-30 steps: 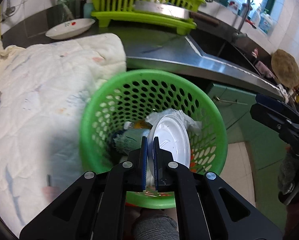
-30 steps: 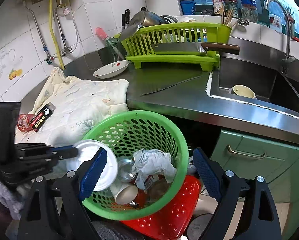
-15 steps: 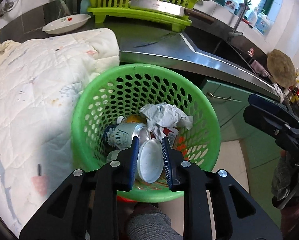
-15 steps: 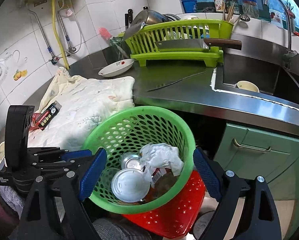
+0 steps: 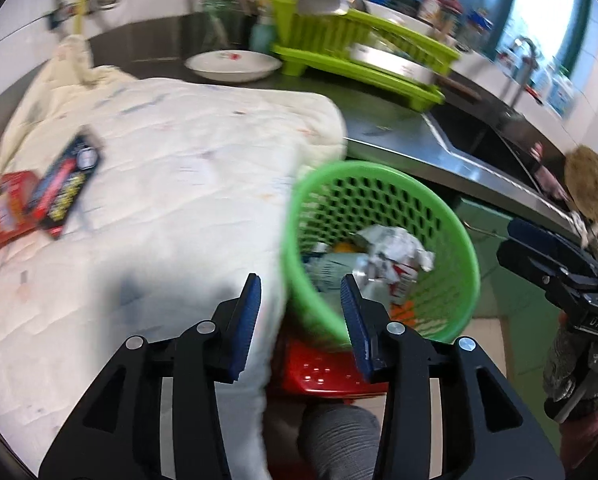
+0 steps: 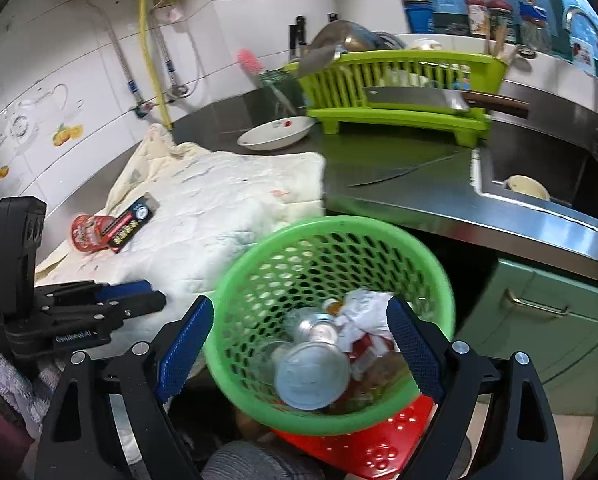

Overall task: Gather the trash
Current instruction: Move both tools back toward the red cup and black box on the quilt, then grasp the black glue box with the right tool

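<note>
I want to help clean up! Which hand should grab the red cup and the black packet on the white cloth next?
Probably left. The left gripper is open, empty and over the white cloth, on the side of the red cup and black packet. The right gripper hangs by the green basket.

The left gripper (image 5: 301, 312), black with blue-padded fingers (image 5: 246, 322), has just been opening; nothing sits between its pads. The right gripper (image 6: 297, 350) angles downward with its fingers spread wide, gripping nothing. Each is carried by a hand in a grey knitted glove (image 5: 575, 364) with a pink sleeve.
</note>
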`<move>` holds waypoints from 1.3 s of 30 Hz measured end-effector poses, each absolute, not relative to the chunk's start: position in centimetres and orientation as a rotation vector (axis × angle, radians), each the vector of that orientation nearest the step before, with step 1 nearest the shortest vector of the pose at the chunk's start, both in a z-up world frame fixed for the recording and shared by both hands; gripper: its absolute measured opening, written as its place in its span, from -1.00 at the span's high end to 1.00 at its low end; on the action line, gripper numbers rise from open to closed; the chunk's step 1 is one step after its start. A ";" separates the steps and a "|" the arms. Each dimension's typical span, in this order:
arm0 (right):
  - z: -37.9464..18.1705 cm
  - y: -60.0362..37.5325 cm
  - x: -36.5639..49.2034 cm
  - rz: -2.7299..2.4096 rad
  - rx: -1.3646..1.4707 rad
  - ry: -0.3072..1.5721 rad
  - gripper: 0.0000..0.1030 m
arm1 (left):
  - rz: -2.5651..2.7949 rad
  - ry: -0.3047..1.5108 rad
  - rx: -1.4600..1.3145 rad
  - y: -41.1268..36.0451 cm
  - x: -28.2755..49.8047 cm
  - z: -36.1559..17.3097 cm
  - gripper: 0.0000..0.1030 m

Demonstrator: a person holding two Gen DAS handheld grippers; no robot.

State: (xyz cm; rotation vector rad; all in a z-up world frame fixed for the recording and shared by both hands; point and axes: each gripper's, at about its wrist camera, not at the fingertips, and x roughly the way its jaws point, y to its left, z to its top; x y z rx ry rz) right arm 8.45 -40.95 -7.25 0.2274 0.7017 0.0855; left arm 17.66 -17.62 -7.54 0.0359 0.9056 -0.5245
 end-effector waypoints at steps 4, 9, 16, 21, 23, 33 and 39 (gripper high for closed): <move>-6.9 -38.7 9.7 0.124 0.214 0.708 -0.66 | -0.453 0.894 0.002 -13.6 18.0 -6.9 0.19; -6.4 -35.1 11.6 0.190 0.196 0.717 -0.66 | -0.346 0.883 -0.050 -8.3 18.4 -6.5 0.11; -6.5 -29.6 15.6 0.280 0.211 0.764 -0.66 | -0.216 0.871 -0.094 -1.8 18.1 -6.4 -0.01; -6.6 -25.6 18.9 0.328 0.231 0.799 -0.62 | -0.154 0.865 -0.130 1.9 17.8 -6.5 -0.01; -6.6 -24.1 20.3 0.343 0.244 0.813 -0.61 | -0.139 0.865 -0.145 3.0 17.7 -6.6 -0.04; -7.9 -17.7 27.9 0.408 0.399 0.903 -0.49 | -0.107 0.870 -0.193 7.0 17.8 -7.3 -0.11; -9.7 -15.7 31.6 0.401 0.516 0.960 -0.40 | -0.099 0.866 -0.212 8.4 18.0 -7.5 -0.12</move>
